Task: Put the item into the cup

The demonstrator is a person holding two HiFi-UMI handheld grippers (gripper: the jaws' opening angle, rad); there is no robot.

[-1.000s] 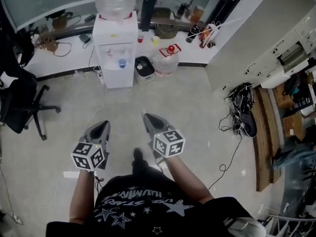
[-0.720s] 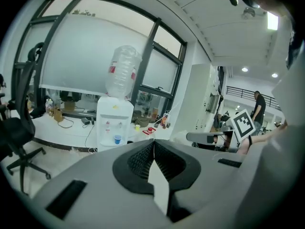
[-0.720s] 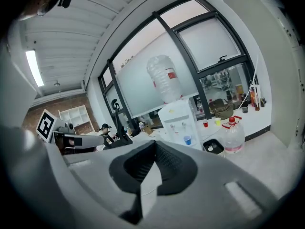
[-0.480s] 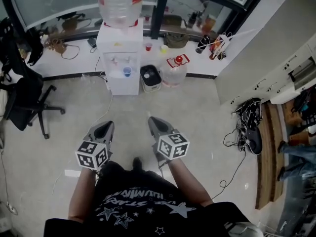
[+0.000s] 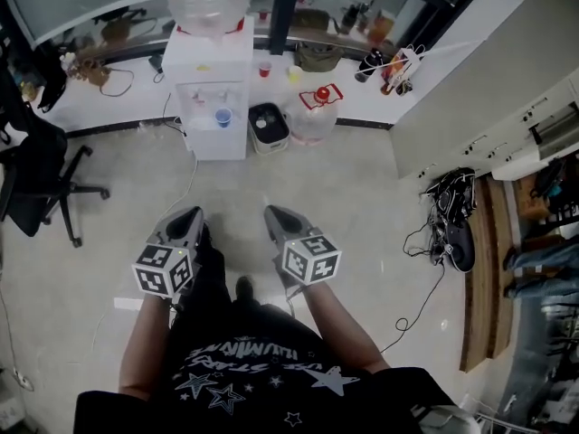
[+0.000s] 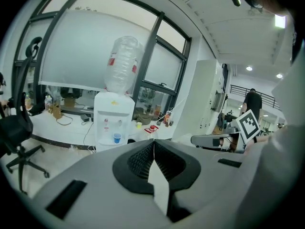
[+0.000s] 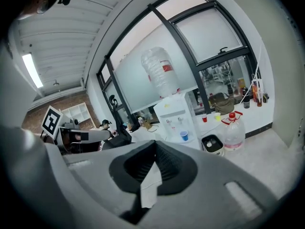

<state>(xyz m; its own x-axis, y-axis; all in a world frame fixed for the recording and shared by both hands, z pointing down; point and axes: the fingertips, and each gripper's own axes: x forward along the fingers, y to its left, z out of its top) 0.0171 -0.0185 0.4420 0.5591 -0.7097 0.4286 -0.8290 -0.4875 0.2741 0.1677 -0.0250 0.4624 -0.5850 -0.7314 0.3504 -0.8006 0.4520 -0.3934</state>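
Close in, the left gripper had its jaws pressed together with nothing between their black ribbed pads. The right gripper was the same, jaws closed on themselves and empty. In the head view both were held side by side at waist height over the pale grey floor, pointing forward.

No item for the task could be made out in either gripper or within reach, so which thing was meant could not be told.

Farther ahead, well apart from both grippers, stood the white water dispenser with a clear bottle on top. A small blue cup sat upright in its tap recess. That cup lay ahead of the two grippers and between their lines: left of the jaw line in the left gripper view, right of it in the right gripper view. By my reading the left gripper was slightly the nearer, though neither was close.

Beside the dispenser a clear water jug with a red cap stood on the floor. Behind it, on the low white ledge under the window, stood a small red cup and a small yellow cup.
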